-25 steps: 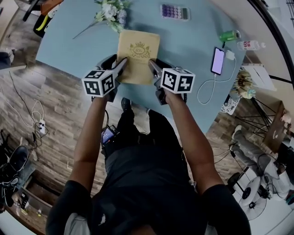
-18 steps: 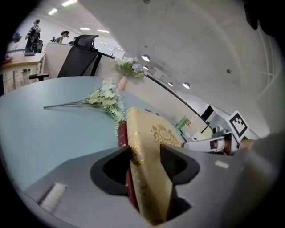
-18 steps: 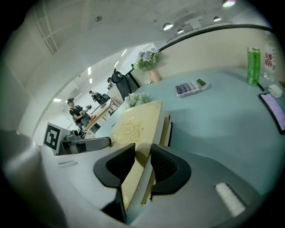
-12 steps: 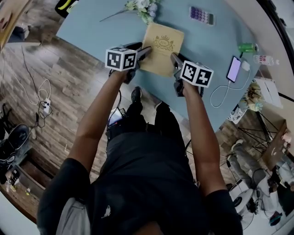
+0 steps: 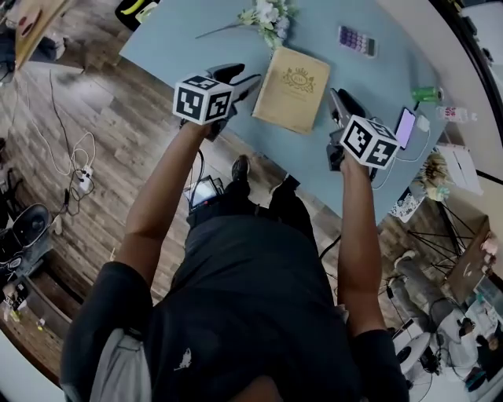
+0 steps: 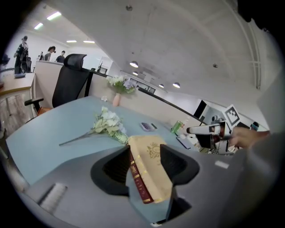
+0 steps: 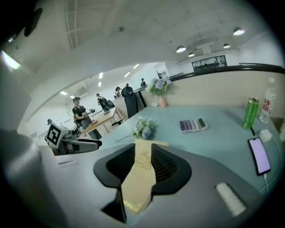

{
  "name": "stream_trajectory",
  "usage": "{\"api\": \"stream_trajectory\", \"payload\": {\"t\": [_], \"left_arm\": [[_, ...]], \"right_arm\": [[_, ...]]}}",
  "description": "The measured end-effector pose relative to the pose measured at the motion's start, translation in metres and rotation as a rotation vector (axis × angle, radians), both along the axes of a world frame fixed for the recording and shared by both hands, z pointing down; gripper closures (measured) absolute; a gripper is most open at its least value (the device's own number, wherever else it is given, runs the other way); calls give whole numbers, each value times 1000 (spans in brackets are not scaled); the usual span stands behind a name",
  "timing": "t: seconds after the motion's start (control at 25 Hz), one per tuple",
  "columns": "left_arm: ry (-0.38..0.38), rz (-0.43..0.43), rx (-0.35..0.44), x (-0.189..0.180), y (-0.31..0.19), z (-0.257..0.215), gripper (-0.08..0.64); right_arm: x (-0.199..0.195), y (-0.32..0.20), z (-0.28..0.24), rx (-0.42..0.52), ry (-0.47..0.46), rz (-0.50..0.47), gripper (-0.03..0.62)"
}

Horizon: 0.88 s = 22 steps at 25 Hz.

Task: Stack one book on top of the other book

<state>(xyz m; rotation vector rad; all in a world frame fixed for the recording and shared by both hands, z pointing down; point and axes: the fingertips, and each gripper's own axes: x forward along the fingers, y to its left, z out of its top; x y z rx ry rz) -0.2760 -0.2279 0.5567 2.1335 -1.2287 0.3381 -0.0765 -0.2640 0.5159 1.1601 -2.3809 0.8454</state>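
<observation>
Currently both claws are hanging near the front edge of the blue table (image 5: 181,39), which is stretching out ahead of them.

The stack is lying between the two claws. The tan book (image 5: 292,89) is resting flat on a red-spined book (image 6: 136,176) with the edges roughly lining up, so I'm reading the stacking as done.

The left claw (image 5: 247,78) is sitting just beside the stack's left edge, jaws spread and gripping nothing. The stack is only showing through the gap ahead of it. The right claw (image 5: 339,100) is hanging near the stack's right edge without touching, jaws also spread and empty.

- **Flower sprig** (image 5: 267,16): lying just beyond the stack's far corner, ahead of the left claw.
- **Calculator** (image 5: 356,41): lying further out, ahead of the right claw.
- **Phone** (image 5: 405,127) on a cable: sitting off to the right claw's right.
- **Green can** (image 5: 424,95): also sitting off to the right claw's right.

Handling, my guess: both are looking like hardcovers, so stiff and fairly heavy, with smooth covers likely slipping in a corner pinch. If a correction is needed, I'm suggesting taking the long edges, one claw per side, pinching across the thickness near mid-length. I'm expecting the top book to be sliding off the lower one under any sideways push.
</observation>
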Motion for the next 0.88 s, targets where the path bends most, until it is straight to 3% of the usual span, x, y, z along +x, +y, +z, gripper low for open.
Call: {"api": "stream_trajectory", "payload": {"t": [0.44, 0.64, 0.88], "left_arm": [[-16, 46, 252, -22, 43, -133, 302], [6, 80, 353, -19, 59, -187, 304], [9, 129, 430, -12, 78, -230, 304]], "right_arm": [[-7, 45, -178, 374, -129, -65, 491], [0, 70, -230, 475, -119, -58, 491], [12, 96, -264, 537, -21, -60, 492]]}}
